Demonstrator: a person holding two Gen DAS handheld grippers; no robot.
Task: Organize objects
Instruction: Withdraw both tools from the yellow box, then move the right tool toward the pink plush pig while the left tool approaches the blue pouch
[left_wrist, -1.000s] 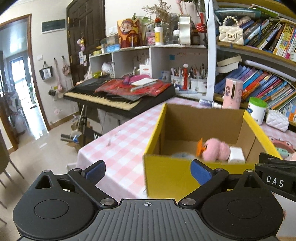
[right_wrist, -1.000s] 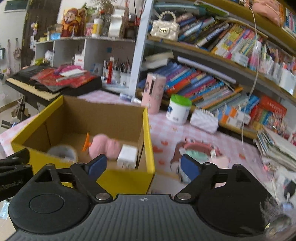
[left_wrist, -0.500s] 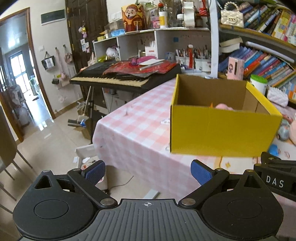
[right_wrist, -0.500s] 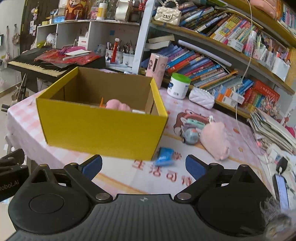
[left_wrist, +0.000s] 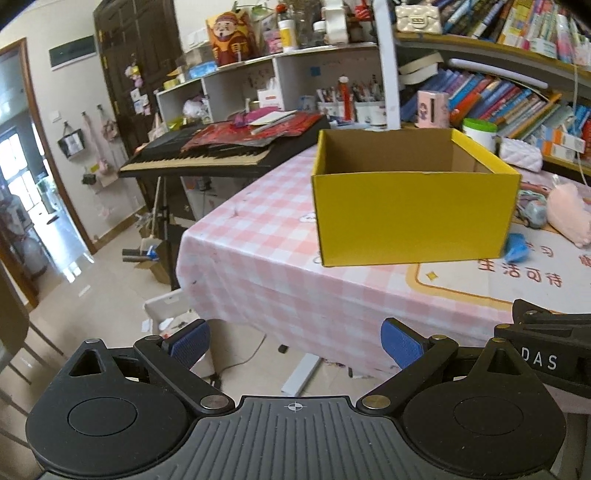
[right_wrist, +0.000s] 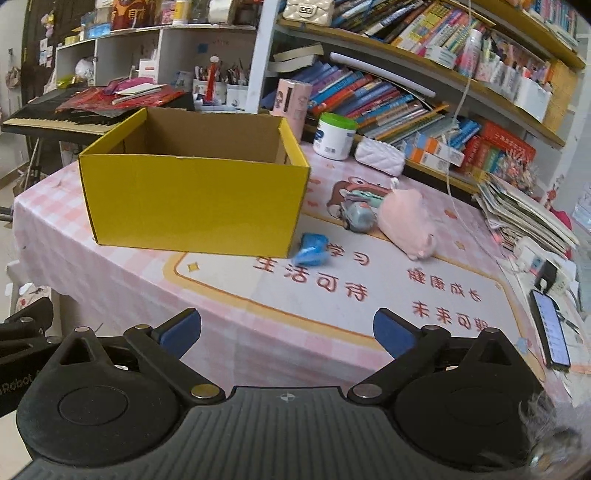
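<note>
With both left gripper (left_wrist: 293, 341) and right gripper (right_wrist: 286, 330) jaws apart and empty off the desk edge, we go for the small crumpled blue packet (right_wrist: 310, 250) beside the open yellow cardboard box (right_wrist: 192, 192), approaching low.

The right tongs (right_wrist: 287, 330) are wide open with nothing between the two blue tips. They hang over the near edge of the bench (right_wrist: 258, 332), which has a pink cloth with red writing on it. A big yellow box (right_wrist: 194, 205) sits on the bench with its top open. You cannot see what is inside. Just beside its right corner lies a small blue toy (right_wrist: 311, 250). A bit farther right is a grey-blue toy (right_wrist: 357, 217), touching a soft pink toy (right_wrist: 404, 218). A white jar with a green lid (right_wrist: 334, 136) stands behind. A phone (right_wrist: 551, 334) lies at the far right.
</note>
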